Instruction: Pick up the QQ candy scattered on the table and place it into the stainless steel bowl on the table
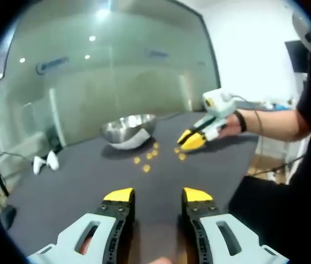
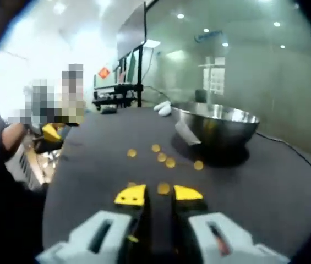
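Note:
A stainless steel bowl (image 1: 129,128) stands on the dark table (image 1: 89,187), and in the right gripper view the bowl (image 2: 217,127) is ahead to the right. Several yellow candies (image 1: 146,168) lie loose in front of it. My left gripper (image 1: 158,195) is open above bare table, well short of the candies. A hand holds my right gripper (image 1: 191,141) low over the candies nearest it. In its own view the right gripper (image 2: 159,194) is open, jaws narrowly apart, with one candy (image 2: 163,188) just ahead of the gap. More candies (image 2: 170,163) lie between it and the bowl.
Two white objects (image 1: 45,162) lie on the table's far left, seen behind the bowl as white objects (image 2: 163,108) in the right gripper view. A glass wall (image 1: 116,71) runs behind the table. The person's arm (image 1: 271,124) reaches in from the right, past the table edge.

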Action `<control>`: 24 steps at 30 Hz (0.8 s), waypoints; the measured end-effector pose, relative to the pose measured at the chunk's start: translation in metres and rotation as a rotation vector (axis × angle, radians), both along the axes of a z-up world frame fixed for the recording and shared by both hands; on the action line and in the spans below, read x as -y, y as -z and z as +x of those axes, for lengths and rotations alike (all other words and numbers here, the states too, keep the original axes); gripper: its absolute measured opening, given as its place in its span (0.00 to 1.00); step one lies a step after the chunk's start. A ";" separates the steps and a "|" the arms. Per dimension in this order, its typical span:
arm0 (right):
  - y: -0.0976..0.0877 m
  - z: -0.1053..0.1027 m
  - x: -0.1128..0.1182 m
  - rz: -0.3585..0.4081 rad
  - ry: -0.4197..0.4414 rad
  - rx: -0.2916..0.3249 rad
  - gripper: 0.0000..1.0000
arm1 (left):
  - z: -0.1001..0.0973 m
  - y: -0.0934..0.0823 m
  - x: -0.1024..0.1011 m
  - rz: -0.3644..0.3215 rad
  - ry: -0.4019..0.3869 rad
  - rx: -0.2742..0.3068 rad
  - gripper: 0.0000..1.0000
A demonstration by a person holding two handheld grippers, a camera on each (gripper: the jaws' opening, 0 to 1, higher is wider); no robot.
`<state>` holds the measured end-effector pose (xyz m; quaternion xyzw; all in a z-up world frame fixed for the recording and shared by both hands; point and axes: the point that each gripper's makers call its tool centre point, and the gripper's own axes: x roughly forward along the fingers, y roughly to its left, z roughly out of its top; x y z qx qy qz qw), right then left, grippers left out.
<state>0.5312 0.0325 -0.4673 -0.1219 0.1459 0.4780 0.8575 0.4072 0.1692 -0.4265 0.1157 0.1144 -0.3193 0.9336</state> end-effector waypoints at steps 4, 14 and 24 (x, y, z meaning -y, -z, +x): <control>0.003 0.005 -0.009 -0.004 -0.008 -0.018 0.17 | 0.000 0.000 0.000 0.003 0.000 -0.001 0.35; 0.012 0.009 -0.011 -0.008 -0.002 -0.053 0.14 | 0.000 0.001 0.000 0.011 0.001 -0.006 0.35; 0.012 0.011 -0.009 0.004 0.017 -0.059 0.09 | 0.003 0.000 0.008 0.015 0.017 -0.003 0.35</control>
